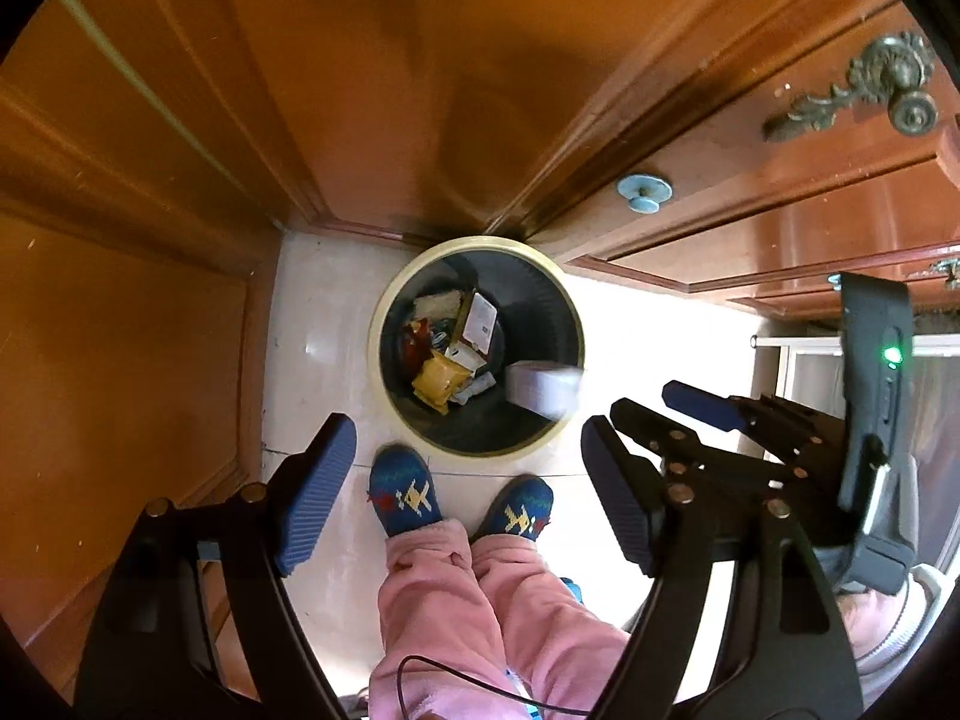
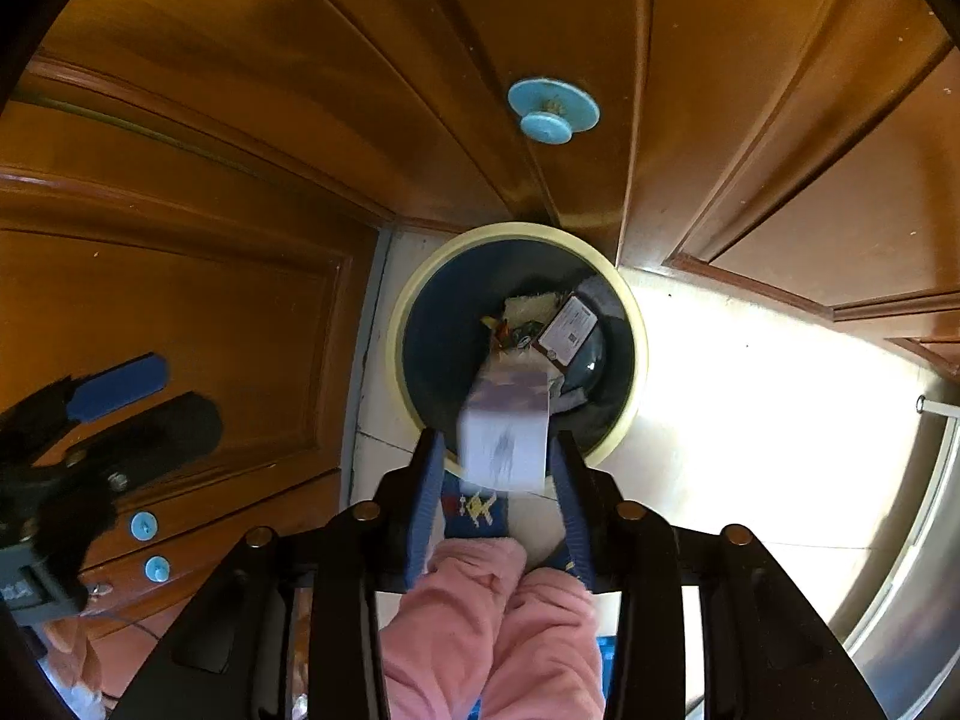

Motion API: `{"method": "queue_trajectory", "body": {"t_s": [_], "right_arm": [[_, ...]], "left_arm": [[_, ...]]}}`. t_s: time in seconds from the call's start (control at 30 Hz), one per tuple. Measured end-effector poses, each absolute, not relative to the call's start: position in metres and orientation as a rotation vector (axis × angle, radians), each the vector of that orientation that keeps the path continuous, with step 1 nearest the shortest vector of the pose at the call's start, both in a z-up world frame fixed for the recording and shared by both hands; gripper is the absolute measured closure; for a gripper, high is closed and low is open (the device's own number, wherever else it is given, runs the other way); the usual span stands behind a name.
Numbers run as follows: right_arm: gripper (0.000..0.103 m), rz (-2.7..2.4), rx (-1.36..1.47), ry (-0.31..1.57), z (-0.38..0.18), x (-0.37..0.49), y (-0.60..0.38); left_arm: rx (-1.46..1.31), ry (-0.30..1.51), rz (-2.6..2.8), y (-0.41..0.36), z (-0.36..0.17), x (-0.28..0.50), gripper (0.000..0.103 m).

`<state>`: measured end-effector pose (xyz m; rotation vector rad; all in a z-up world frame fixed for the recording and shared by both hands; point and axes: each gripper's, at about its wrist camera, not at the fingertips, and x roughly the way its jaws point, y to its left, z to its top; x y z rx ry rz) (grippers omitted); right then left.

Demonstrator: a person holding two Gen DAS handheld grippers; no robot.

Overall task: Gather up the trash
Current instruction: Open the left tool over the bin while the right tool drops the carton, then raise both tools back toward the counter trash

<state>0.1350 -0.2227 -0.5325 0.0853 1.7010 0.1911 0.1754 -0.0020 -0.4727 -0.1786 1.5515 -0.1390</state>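
Observation:
A round trash bin (image 1: 384, 330) with a cream rim and dark inside stands on the pale floor against wooden doors; it also shows in the right wrist view (image 2: 636, 324). Several pieces of trash (image 1: 447, 381) lie in it. A blurred white box (image 2: 507, 438) is just beyond my right gripper (image 2: 498, 474), at the bin's near rim; the fingers are apart and beside it, not pressing it. The box also shows in the left wrist view (image 1: 543, 387), over the bin. My left gripper (image 1: 462, 480) is open and empty, above the floor in front of the bin.
Wooden cabinet doors (image 1: 150, 210) surround the bin on the left and behind. A blue round knob (image 2: 552, 111) sits on the door above the bin. The person's feet in blue slippers (image 1: 402, 489) and pink trousers (image 1: 480, 612) stand just in front of the bin.

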Motion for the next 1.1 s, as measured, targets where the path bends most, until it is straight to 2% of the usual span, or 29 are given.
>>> {"method": "queue_trajectory", "body": {"t_s": [0.07,0.3,0.47,0.73,1.1], "right_arm": [[0.044,0.179,0.100,1.693,-0.531,0.135,-0.221],[0.044,0.176,0.116,1.682,-0.515,0.131,-0.216],[0.044,0.197,0.122,1.662,-0.479,0.130,-0.213],[0.044,0.259,0.102,1.550,-0.350,0.142,-0.192],[0.044,0.280,0.083,1.259,-0.162,0.181,-0.173]], "left_arm": [[-0.184,1.558,-0.134,0.004,-0.470,0.174,0.028],[-0.195,1.540,-0.111,0.016,-0.450,0.169,0.028],[-0.204,1.523,-0.112,0.019,-0.413,0.167,0.028],[-0.261,1.448,-0.170,0.015,-0.303,0.175,0.028],[-0.221,1.178,-0.209,0.036,-0.131,0.214,0.027]]}}
